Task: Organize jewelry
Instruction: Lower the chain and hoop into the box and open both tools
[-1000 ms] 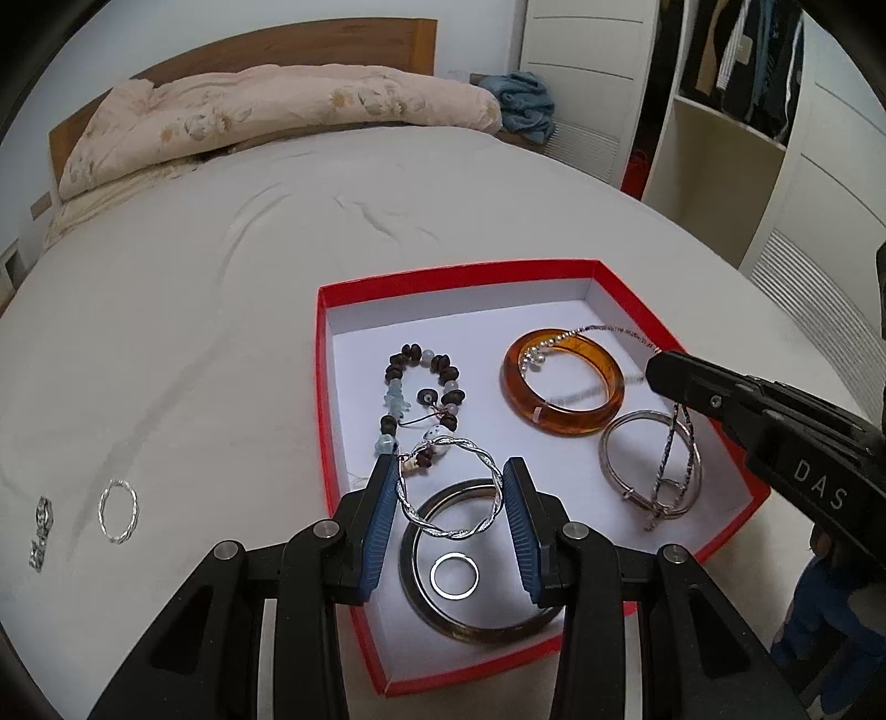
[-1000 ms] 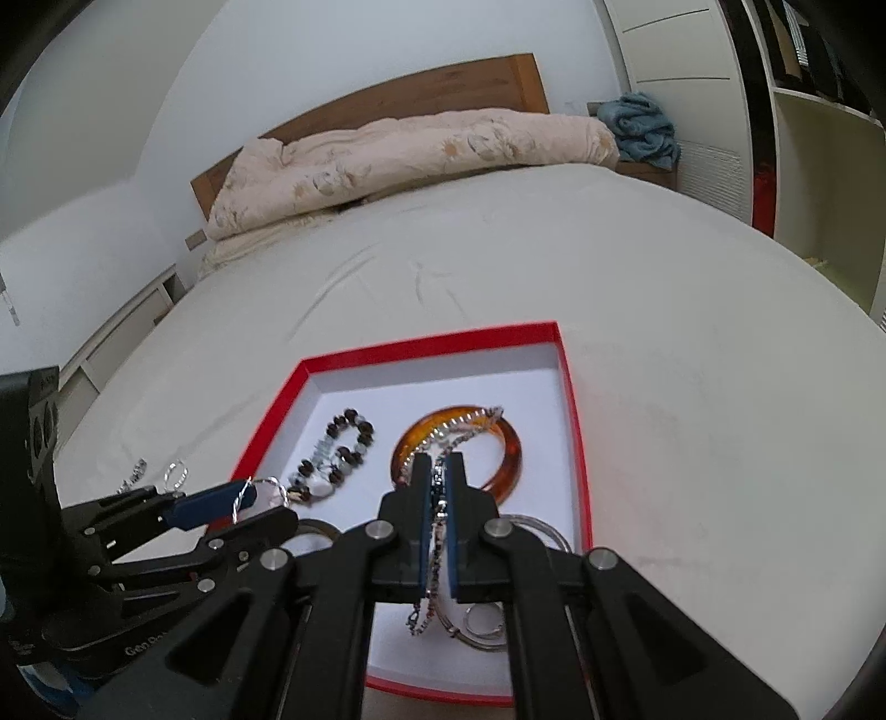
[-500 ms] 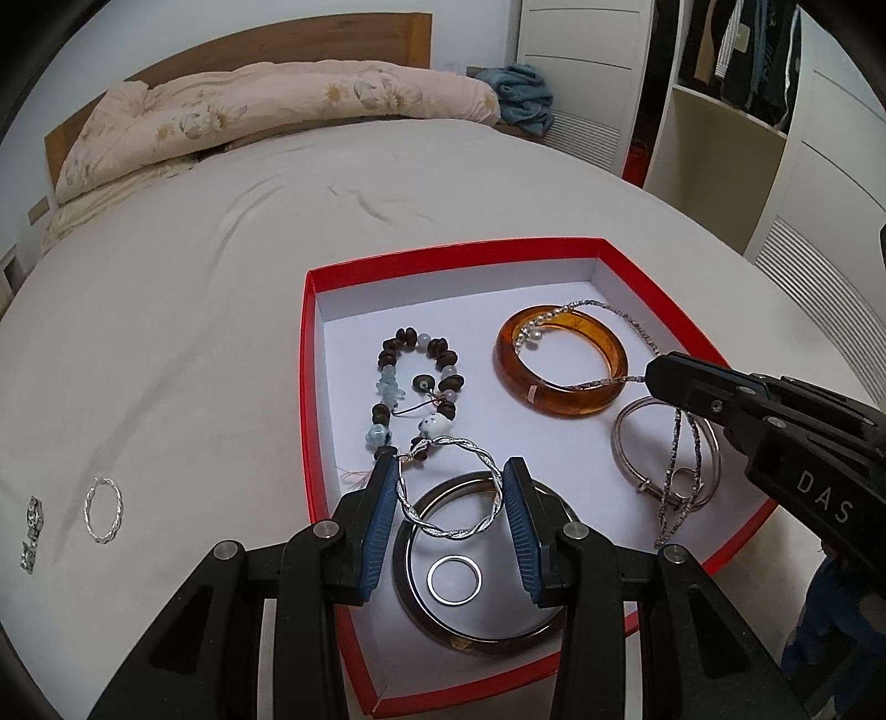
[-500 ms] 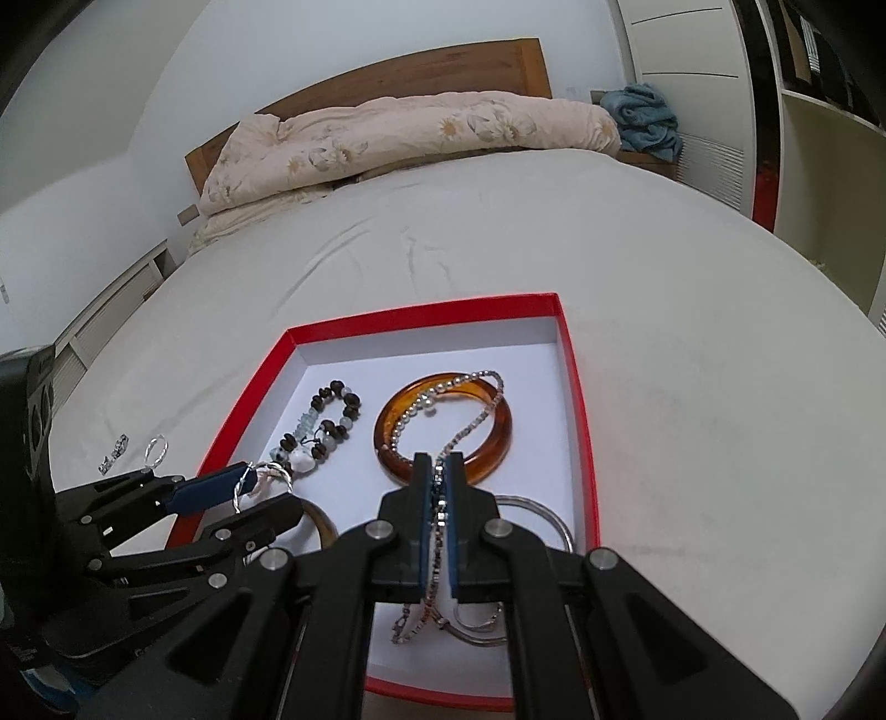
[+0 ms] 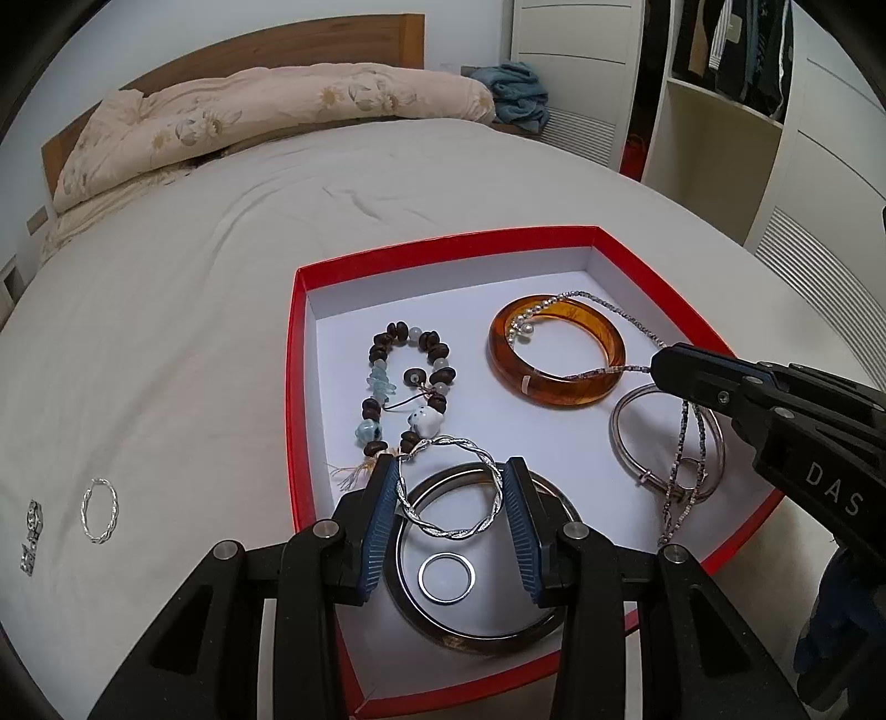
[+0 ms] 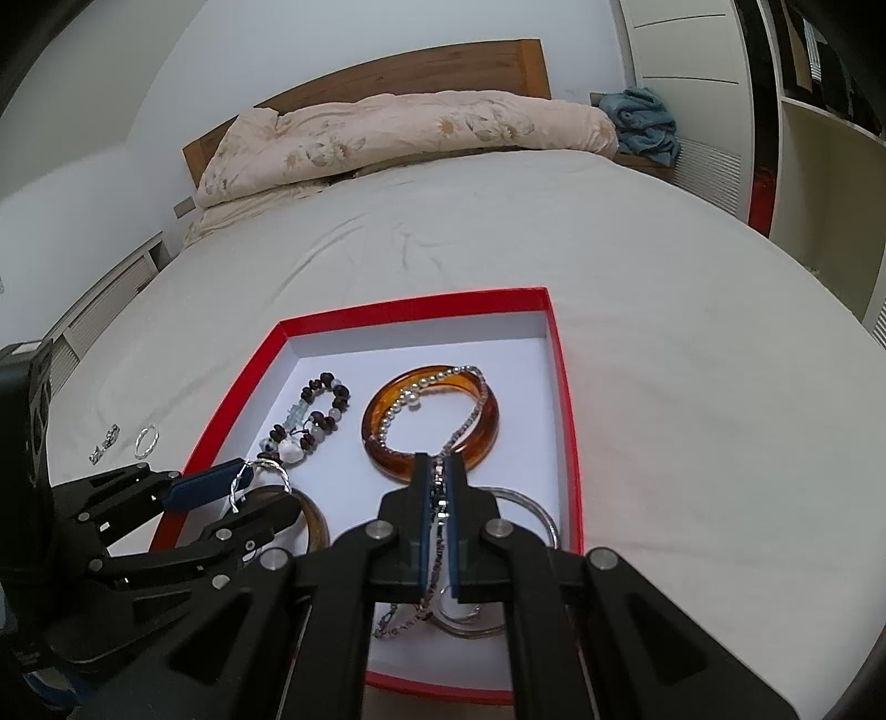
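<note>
Over the red box [image 5: 302,310], lower centre, our left gripper [image 5: 451,515] holds the twisted bangle [image 5: 448,487]; both have drifted forward. Right gripper [image 6: 437,526] stays clamped on the chain [image 5: 626,315], now trailing across the amber bangle [image 5: 556,351], nearly placed.

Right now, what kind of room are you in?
Most likely a bedroom. The red jewelry box sits on a big bed with a folded floral quilt by a wooden headboard, and a wardrobe holds hanging clothes.
</note>
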